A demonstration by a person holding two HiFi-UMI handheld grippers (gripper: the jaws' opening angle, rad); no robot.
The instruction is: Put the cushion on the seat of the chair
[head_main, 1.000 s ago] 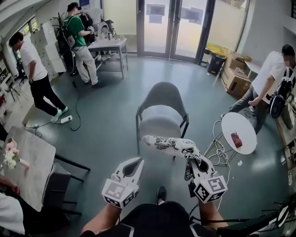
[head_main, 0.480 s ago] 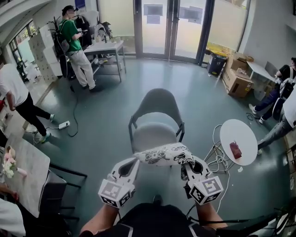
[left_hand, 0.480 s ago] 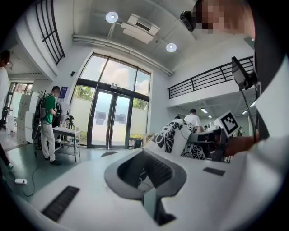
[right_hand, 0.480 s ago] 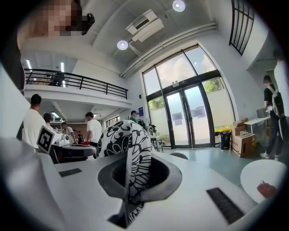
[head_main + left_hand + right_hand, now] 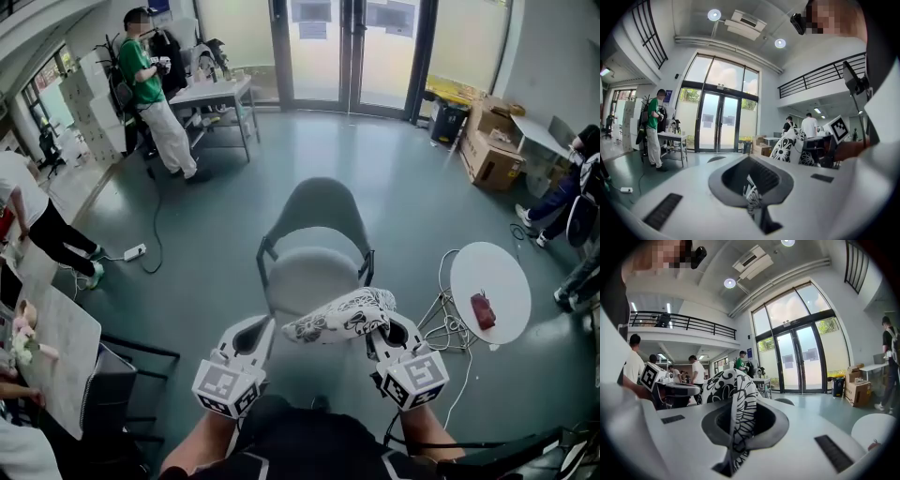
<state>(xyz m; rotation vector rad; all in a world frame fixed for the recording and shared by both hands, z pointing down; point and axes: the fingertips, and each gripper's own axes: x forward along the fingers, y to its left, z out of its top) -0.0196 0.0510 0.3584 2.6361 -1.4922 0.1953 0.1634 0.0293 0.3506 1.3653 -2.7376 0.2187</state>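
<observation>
A grey chair (image 5: 316, 270) with a curved back stands in the middle of the floor, its seat bare. Just in front of the seat's near edge hangs the black-and-white patterned cushion (image 5: 339, 316), held off the floor between both grippers. My right gripper (image 5: 380, 324) is shut on its right end; the fabric runs up from the jaws (image 5: 736, 437) to the cushion (image 5: 725, 383). My left gripper (image 5: 269, 324) pinches its left corner, and a strip of patterned cloth shows in the closed jaws (image 5: 753, 199). The bulk of the cushion (image 5: 790, 144) is to its right.
A round white table (image 5: 506, 272) with a small red-brown item (image 5: 483, 310) stands right of the chair, cables (image 5: 448, 323) on the floor beside it. A grey table (image 5: 58, 352) and dark chair (image 5: 111, 384) lie at the left. People stand at the back left, left and right edges; cardboard boxes (image 5: 491, 155) are far right.
Both grippers and the cushion have come closer to the chair, the cushion now at the seat's front edge. The cushion's left corner came to the left gripper's tips. The person at left has walked off leftward.
</observation>
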